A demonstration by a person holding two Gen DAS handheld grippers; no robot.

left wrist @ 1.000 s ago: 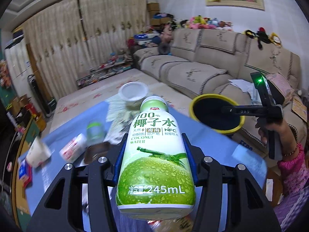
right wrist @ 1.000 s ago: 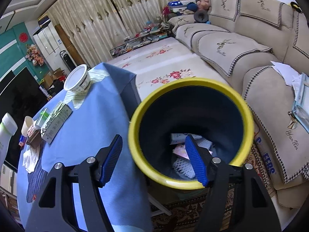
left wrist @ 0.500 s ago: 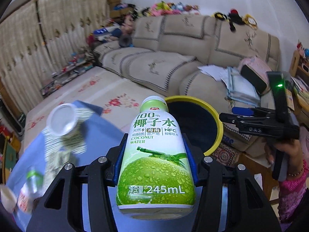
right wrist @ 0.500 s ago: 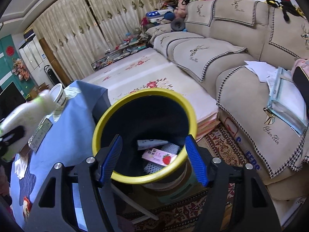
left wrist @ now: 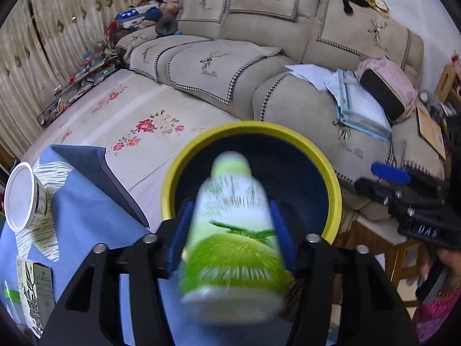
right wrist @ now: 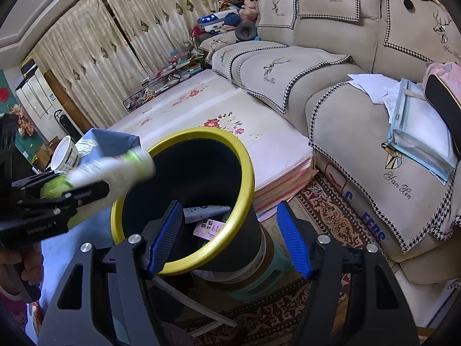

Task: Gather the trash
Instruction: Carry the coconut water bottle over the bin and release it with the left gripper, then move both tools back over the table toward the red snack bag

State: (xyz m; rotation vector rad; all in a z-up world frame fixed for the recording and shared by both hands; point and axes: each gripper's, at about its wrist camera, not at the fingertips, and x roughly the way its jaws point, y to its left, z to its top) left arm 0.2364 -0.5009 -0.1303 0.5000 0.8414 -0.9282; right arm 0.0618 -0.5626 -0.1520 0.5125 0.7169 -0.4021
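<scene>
We've got the left gripper [left wrist: 230, 225] pitched steeply down, jaws opening w/ the bottle [left wrist: 233, 239] between the blue pads but blurred; pads look just clear of it. In the right wrist view the left gripper [right wrist: 83, 186] shows at the left edge, our left hand [right wrist: 26, 262] round its grip. Right gripper [right wrist: 227, 236] also angled down, jaws apart, nothing btwn them. Our right hand [left wrist: 435, 271] grips its handle.
</scene>
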